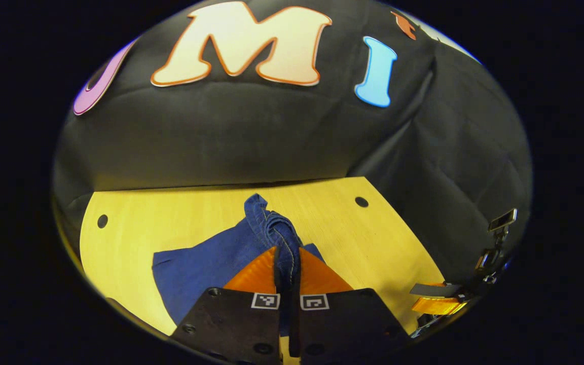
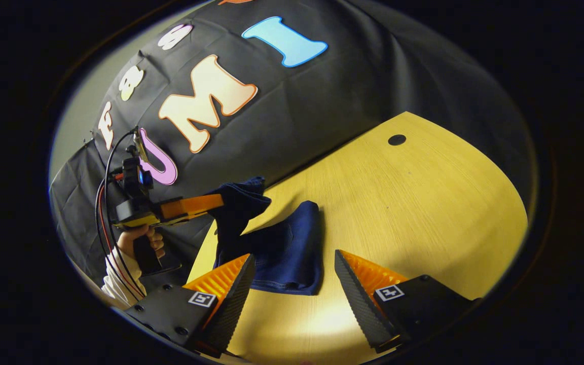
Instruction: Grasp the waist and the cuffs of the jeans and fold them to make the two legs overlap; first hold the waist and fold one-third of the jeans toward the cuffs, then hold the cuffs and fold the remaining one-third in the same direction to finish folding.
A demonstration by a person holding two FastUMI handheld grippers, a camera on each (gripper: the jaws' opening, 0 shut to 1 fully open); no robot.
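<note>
My left gripper point(image 1: 288, 276) clamped on bunched edge of jeans point(image 1: 211, 263), lifting it off table point(image 1: 373, 238). My right gripper point(image 2: 292, 284) spread wide, empty, jeans just beyond. Denim looks soft, heavyish, droops; best pinched at thick hem.

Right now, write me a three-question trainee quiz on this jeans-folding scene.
1. True or false: the left tongs are shut on a bunched edge of the jeans.
2. The right tongs are: A) open above the table, B) shut on the jeans, C) resting on the booth wall.
3. Fill in: in the right gripper view, the person's hand grips the left tool's ____.

Key: 1 true; 2 A; 3 handle.
</note>
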